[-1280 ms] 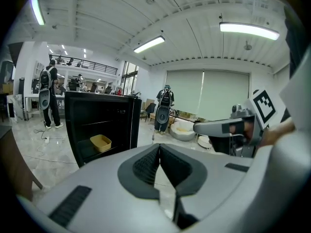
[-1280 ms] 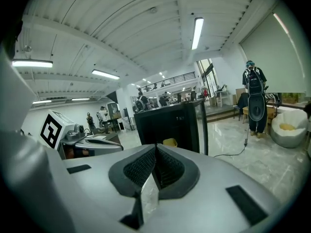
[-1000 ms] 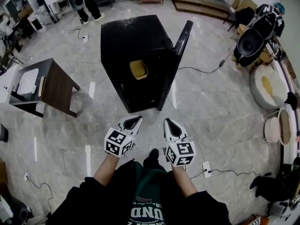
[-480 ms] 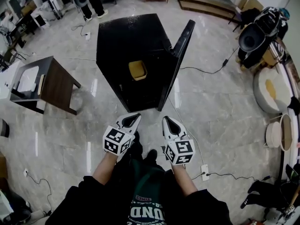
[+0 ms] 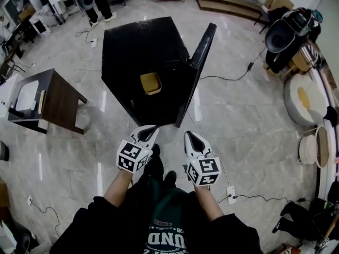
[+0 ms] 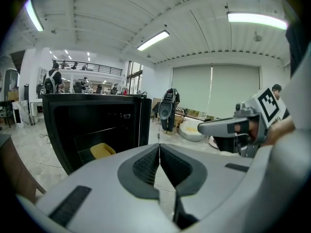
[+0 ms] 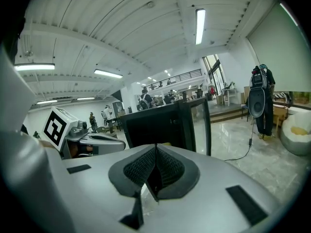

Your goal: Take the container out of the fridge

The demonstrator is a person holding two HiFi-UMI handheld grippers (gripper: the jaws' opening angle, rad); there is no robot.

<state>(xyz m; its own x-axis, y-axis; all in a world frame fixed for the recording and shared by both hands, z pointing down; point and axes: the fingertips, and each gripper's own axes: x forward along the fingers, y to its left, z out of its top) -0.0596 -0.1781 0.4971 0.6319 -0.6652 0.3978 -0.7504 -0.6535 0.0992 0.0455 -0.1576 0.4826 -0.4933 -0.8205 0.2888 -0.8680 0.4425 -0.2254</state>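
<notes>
A pale marble floor [image 5: 254, 120] fills the head view. On it stands a black fridge [image 5: 143, 46], the largest thing there. Its door [image 5: 200, 57] is swung wide open at the right side, edge-on to the camera, so the dark inside faces the person. To the left of the fridge, and well apart from it, stands a small dark bench [image 5: 61, 97] with a flat white thing [image 5: 26, 95] on its top. Round pale tubs and dark gear line the right edge of the room, and a person's legs [image 5: 100, 4] show at the far side, beyond the fridge.

The yellow container [image 5: 151, 82] sits on a shelf inside the open fridge, upright, with its open top showing. It lies straight ahead of both tongs and well apart from them, with bare floor and the fridge's lower front edge between. Nothing stands in the open doorway in front of it. From the left gripper view it shows low in the dark inside, to the left of the jaw tips.

The left tongs [image 5: 150, 130] and the right tongs [image 5: 190, 137] are held side by side just above the person's knees, both pointing toward the fridge. Each pair of jaws is pressed together at the tips and grips nothing.

A thin cable [image 5: 228, 79] runs across the floor from the fridge's right side, and a white power strip [image 5: 232, 190] lies near the right forearm.
</notes>
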